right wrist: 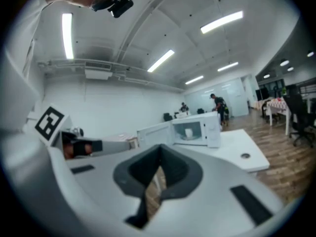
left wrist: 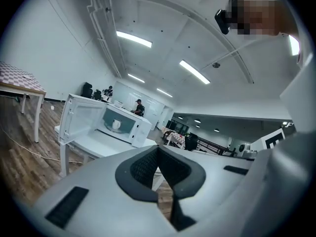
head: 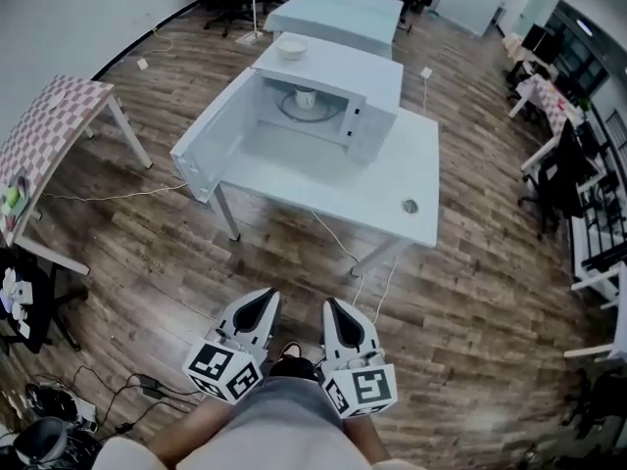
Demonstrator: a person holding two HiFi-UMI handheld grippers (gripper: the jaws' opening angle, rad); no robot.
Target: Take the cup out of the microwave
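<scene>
The counter [head: 392,199] stands ahead of the person, well apart from both tools, with bare floor between.

The microwave [head: 377,125] sits on the counter. Its door [head: 211,140] is swung fully open to the left, and the cavity faces the person.

The cup [head: 306,96] stands upright on the turntable, deep inside the cavity.

The left hand-held gripper [head: 263,302] and the right hand-held gripper [head: 336,309] are side by side, each clenched on nothing. The cup lies straight ahead on the line between them, so neither is clearly nearer. The open door crowds the left side, which probably favours a reach with the right.
</scene>
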